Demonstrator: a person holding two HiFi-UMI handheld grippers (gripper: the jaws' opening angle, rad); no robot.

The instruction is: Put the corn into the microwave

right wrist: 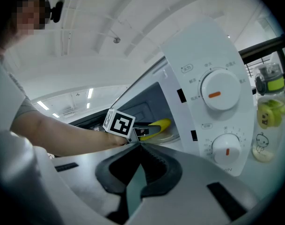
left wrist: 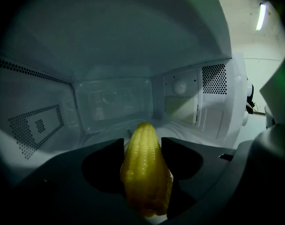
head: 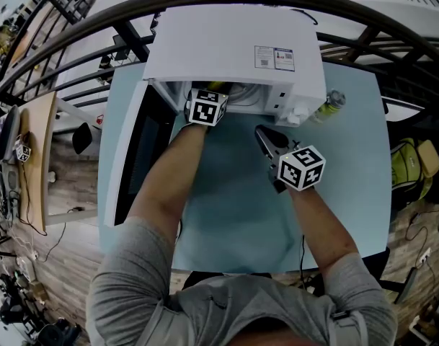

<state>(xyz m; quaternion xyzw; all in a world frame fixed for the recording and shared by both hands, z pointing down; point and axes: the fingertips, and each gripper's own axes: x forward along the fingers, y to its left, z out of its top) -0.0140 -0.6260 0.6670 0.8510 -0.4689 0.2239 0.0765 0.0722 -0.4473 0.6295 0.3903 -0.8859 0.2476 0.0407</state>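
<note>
We hold the corn cob clamped in the left gripper, tip leading, so it can pass the open door into the microwave cavity, where it now is; the right gripper, jaws together on nothing, hangs outside near the control panel, out of the way. From the head view the oven's top hides cob and left jaws, and we cannot tell whether the cob touches the glass turntable.

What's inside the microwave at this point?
The left gripper, shut on the corn, reaches inside the microwave, over its glass tray. Its fingers hide whether the corn touches the tray.
</note>
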